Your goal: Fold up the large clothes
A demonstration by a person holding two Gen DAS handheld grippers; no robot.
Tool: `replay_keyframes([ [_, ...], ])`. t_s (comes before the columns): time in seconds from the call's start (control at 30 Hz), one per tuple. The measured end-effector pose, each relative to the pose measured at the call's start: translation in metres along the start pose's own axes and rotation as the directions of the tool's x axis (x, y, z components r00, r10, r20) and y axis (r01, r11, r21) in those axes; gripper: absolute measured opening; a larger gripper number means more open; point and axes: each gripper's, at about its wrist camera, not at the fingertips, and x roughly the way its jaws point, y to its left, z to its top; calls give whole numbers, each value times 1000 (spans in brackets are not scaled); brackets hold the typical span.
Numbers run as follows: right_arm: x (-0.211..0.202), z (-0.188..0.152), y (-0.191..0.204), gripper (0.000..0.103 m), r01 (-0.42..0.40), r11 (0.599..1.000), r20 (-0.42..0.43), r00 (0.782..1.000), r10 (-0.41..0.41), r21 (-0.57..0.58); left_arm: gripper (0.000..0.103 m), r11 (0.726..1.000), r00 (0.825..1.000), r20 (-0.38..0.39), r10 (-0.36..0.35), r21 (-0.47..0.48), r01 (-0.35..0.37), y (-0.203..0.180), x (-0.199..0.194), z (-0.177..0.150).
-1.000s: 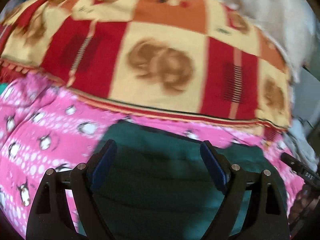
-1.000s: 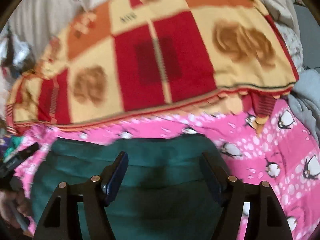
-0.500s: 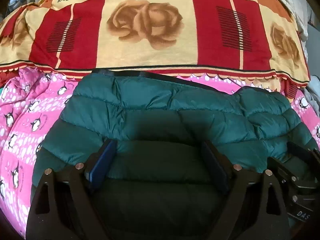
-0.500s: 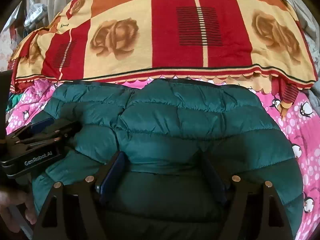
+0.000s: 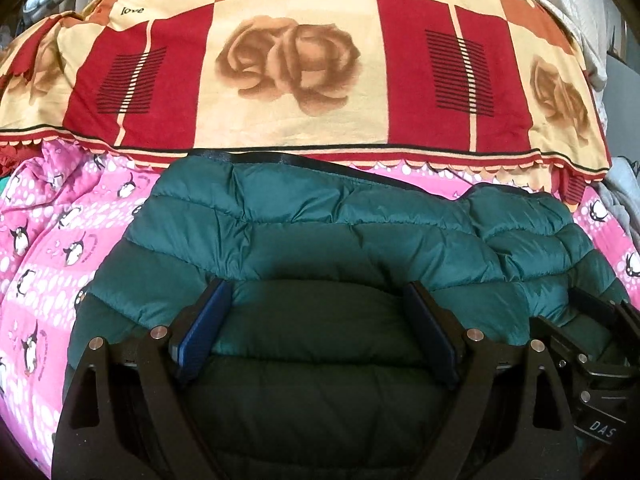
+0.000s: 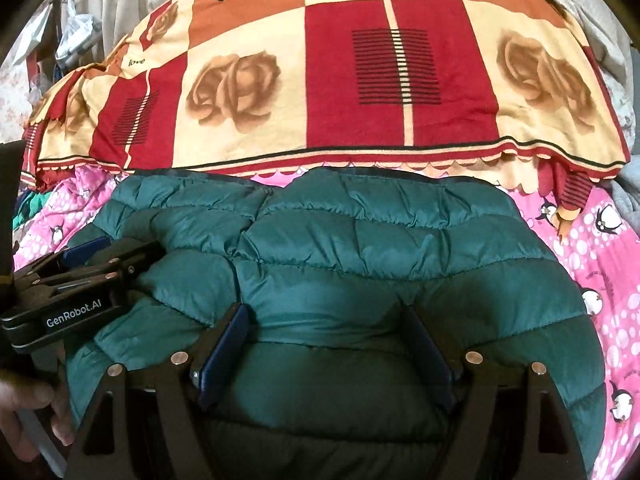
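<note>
Left wrist: 1 green jacket | 1 rose blanket | 2 grippers, left and right, both spread wide, jacket puffing between.

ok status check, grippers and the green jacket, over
Left gripper and right gripper open, down on the jacket. Green puffer jacket folded on pink penguin sheet. Nothing in the way.

"love" printed on blanket squares (several). "GenRobot.AI" in white on left tongs body. "DAS", cut off, on right tongs.
</note>
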Motion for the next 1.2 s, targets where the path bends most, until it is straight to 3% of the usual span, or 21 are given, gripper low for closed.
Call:
replay_keyframes([
  [1.2, 0, 0, 0, 78, 0, 1000, 0, 1000, 0, -2, 89, 1000, 1000, -5, 7, 0, -7, 2, 1, -1],
])
